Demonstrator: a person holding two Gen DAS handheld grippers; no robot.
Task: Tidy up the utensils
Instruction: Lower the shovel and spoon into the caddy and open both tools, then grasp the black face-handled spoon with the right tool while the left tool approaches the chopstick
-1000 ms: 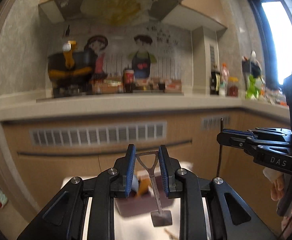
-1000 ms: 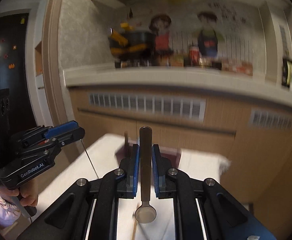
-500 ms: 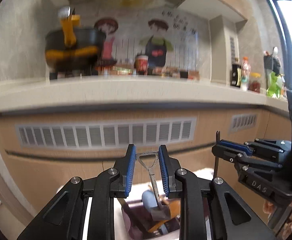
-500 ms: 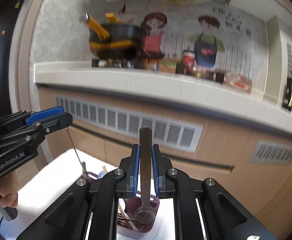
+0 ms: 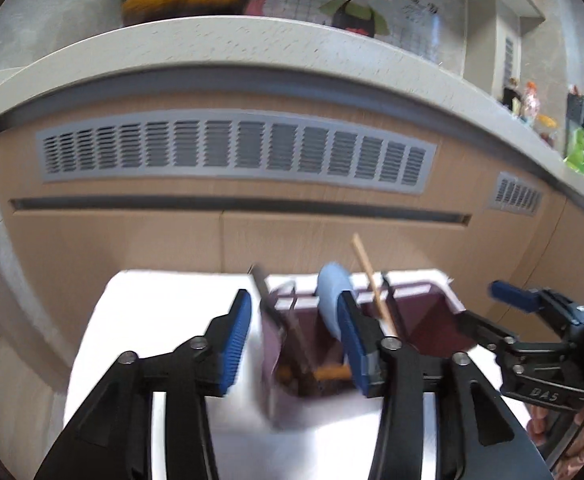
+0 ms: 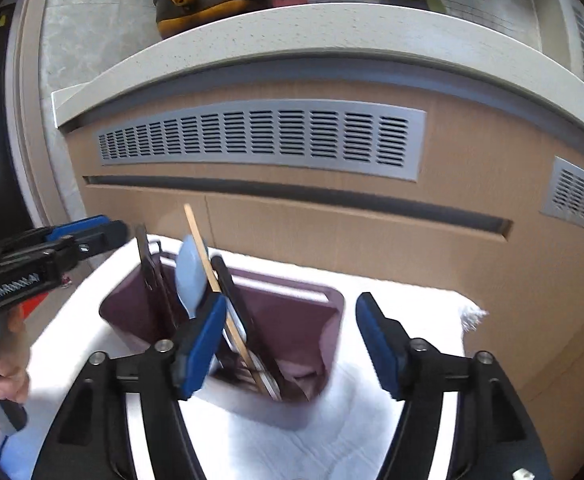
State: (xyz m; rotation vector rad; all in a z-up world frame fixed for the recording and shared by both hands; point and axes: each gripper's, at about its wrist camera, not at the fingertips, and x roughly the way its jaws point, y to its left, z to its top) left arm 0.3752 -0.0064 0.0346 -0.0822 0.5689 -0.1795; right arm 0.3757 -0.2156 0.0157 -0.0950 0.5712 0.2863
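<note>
Beside bottles [image 5: 529, 98], left view only

We see both wrist cams close above purple utensil bin [image 5: 431, 312] [image 6: 292, 304], pitched down toward cabinet front [image 5: 132, 248] [image 6: 411, 240] at 12 o'clock. Shared: bin, vent grille [image 5: 232, 152] [image 6: 260, 136], countertop.

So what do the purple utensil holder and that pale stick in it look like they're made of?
Purple utensil holder: probably matte plastic, going by its even colour, dull surface and rounded moulded rim. Pale stick: likely bare wood or bamboo, being tan, thin and without shine, though blur hides any grain.
</note>
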